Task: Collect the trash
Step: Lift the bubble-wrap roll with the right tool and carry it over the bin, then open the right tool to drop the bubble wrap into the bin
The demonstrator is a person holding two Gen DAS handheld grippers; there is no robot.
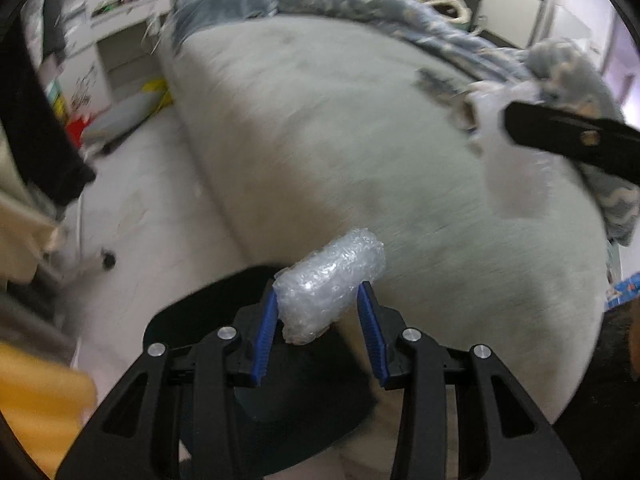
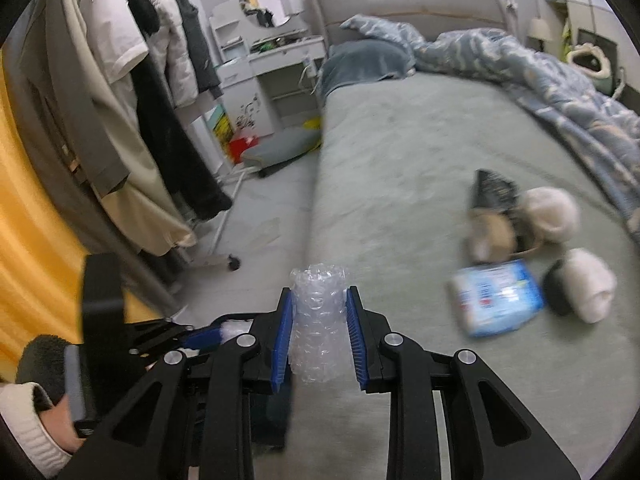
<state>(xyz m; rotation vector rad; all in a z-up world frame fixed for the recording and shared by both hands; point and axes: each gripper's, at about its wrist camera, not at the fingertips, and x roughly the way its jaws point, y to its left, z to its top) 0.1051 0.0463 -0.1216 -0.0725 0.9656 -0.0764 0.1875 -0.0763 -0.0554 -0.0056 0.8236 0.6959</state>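
The left tongs [image 1: 320,308] are clamping a roll of bubble wrap [image 1: 330,280] crosswise near one end, so the long free end could be levering it loose. The right tongs [image 2: 319,328] are squeezing a second bubble-wrap roll [image 2: 318,320] upright between the blue pads [image 2: 280,340]; that soft wrap may be slipping under pressure. More litter, a blue packet [image 2: 496,300], is lying to the right on the bed [image 2: 400,140], well apart.

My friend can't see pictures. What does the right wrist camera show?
The right gripper squeezes a roll of bubble wrap above a grey-green bed. On the bed lie a blue packet and rolled socks.
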